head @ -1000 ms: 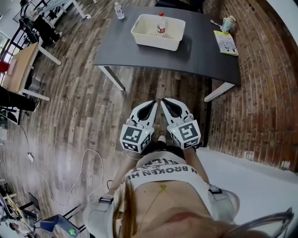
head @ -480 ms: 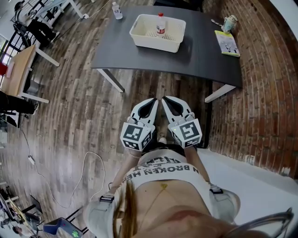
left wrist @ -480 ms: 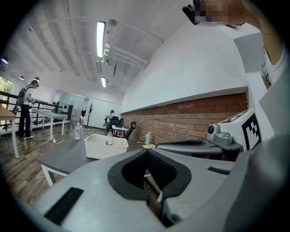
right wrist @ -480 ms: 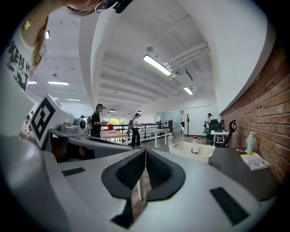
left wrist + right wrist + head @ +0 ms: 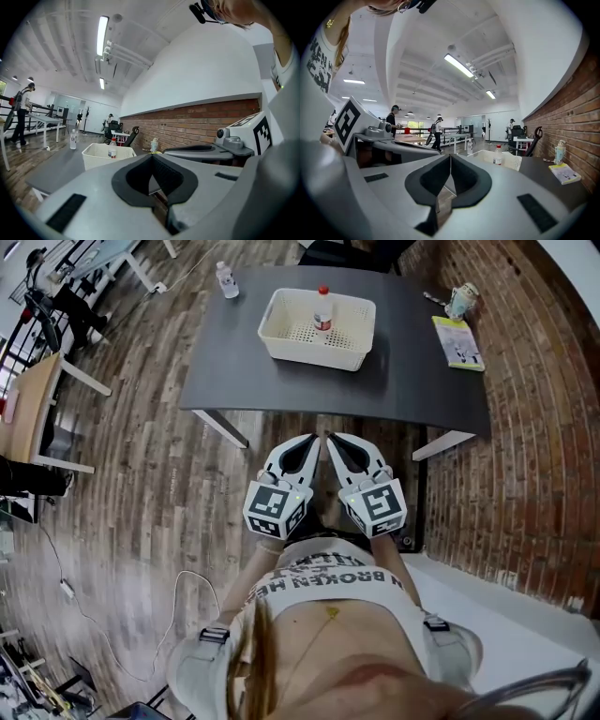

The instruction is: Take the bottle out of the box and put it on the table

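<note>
The left gripper (image 5: 312, 441) and the right gripper (image 5: 331, 440) are held side by side close before the person's body, both pointed toward 12 o'clock in the head view. In the left gripper view its black pads (image 5: 161, 173) are seen clenched tip to tip with nothing between them. The right gripper's jaws are likewise pressed together and empty in its own view. Well apart from both, at 12 o'clock, a dark grey rectangular table (image 5: 244, 362) is seen on the wooden plank floor (image 5: 150, 474). On it a cream perforated plastic basket (image 5: 314, 351) is set, and the clear plastic bottle with a red cap (image 5: 322, 310) is stood upright inside, near the basket's 12 o'clock wall. A second, white-capped clear bottle (image 5: 226, 281) is placed at the basket's 10 o'clock, by the table corner. A yellow-green booklet (image 5: 457, 341) is laid at its 3 o'clock. A red brick wall (image 5: 534, 427) is seen beyond the booklet.
</note>
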Available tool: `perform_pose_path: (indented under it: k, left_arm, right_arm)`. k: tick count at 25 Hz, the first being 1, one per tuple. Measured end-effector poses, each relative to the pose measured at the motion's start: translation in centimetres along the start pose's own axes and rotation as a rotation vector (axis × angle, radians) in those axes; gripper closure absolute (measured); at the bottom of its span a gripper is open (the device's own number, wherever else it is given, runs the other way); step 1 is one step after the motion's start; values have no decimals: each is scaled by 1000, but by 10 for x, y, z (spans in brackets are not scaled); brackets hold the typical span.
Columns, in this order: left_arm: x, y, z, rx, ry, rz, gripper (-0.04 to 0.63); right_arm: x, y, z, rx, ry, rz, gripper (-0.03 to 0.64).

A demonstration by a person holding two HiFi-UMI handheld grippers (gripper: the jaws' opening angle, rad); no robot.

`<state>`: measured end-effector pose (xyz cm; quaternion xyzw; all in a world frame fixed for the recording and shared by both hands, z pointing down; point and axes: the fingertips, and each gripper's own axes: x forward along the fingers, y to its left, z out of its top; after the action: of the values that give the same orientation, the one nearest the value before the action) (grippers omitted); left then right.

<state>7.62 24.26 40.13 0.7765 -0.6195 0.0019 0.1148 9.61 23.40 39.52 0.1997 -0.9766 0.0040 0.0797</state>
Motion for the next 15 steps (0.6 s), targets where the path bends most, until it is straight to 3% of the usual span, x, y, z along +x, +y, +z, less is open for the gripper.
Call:
perform_pose_path:
  k: [15]
  left_arm:
    - [31,75,9,-18,16,-60,591]
  right_arm:
    - [86,-22,6,3,15,-57,607]
